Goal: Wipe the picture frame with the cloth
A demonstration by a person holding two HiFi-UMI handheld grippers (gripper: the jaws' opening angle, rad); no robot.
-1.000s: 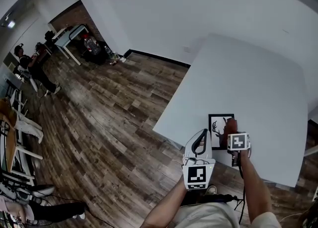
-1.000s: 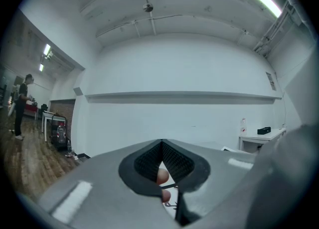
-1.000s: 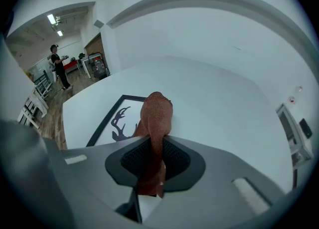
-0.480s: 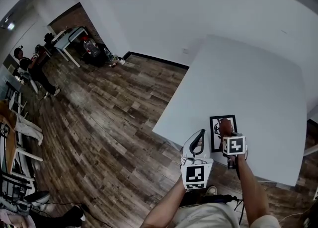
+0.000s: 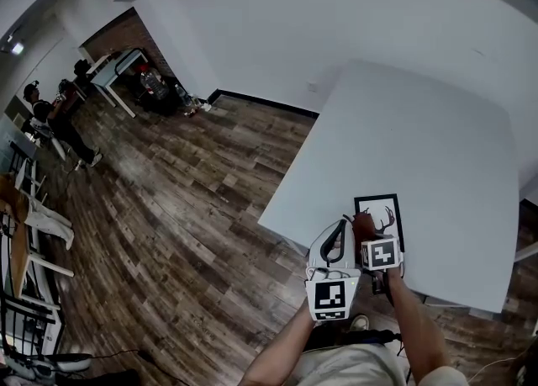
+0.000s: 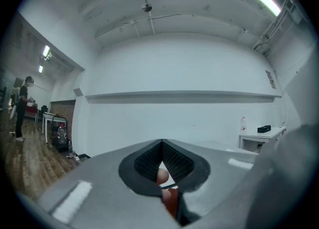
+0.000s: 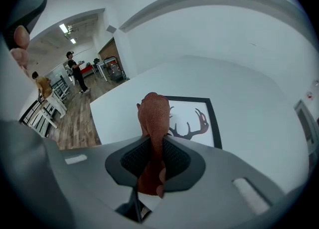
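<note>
Rust-red cloth (image 7: 152, 115) is pinched in our right claw (image 7: 154, 149). Its jaws are closed tight on the lower part, so the bunched upper end sticks out ahead. That end sits over the left side of the picture frame (image 7: 195, 123), a black-edged print of antlers lying flat on the white bench (image 7: 249, 103), close to the bench's near edge. Whether the cloth actually presses on the glass we cannot tell. Our left claw (image 6: 161, 145) has its jaws drawn together on nothing. It points up at the far wall, away from the work, and is held just beside the right one. We judge a wiping stroke to be in hand, at the frame's left side. The next move calls for dragging the cloth across the face and along the black border. We should press lightly, so the unheld frame does not slide towards the edge.
</note>
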